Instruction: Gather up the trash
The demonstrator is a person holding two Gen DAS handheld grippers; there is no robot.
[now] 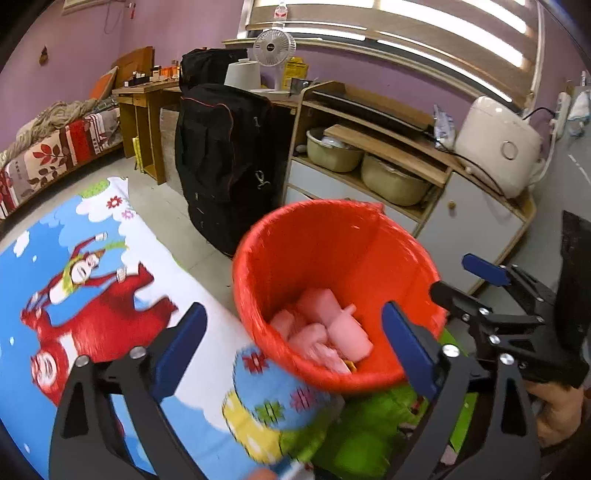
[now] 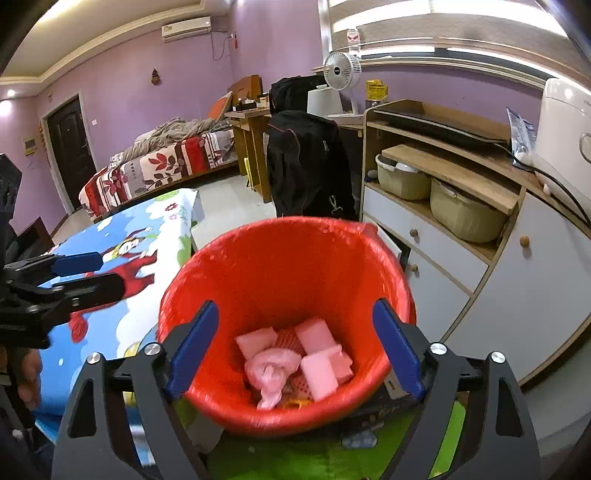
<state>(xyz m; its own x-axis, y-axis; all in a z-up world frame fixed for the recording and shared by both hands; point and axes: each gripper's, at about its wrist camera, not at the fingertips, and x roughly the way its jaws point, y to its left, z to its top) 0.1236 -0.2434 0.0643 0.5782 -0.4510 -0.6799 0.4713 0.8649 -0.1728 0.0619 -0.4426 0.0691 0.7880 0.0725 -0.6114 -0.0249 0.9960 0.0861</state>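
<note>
- The red trash bin (image 2: 288,317), lined with a red bag, stands at the end of the table (image 1: 207,332), whose cloth is printed with a cartoon bear; its open mouth faces both cameras.
- Inside the bin lie pale pink foam pieces (image 2: 319,369), a crumpled pink plastic bag (image 2: 271,369) and a bit of red foam netting (image 2: 286,338).
- The right tool (image 2: 295,343) stands wide with nothing between its blue pads, which frame the near part of the bin's rim.
- The left tool (image 1: 295,343) is likewise spread wide and holds nothing; its left pad is over the tablecloth, its right pad in front of the bin's near right wall.
- The bin's rim is free of both tools all round its far side; behind it there is a strip of bare tiled floor (image 2: 236,192).
- Close to the bin's right stands a white cabinet (image 2: 491,280) with woven baskets (image 2: 465,214) on its shelf, and behind the bin a black bag (image 2: 306,162).
- The left view alone shows a blurred, flower-printed thing (image 1: 269,402) just below the bin, and a hand (image 1: 557,413) on the right tool.
- The right view alone shows the bed (image 2: 162,166), the dark door (image 2: 70,147) and the air conditioner (image 2: 186,27).
</note>
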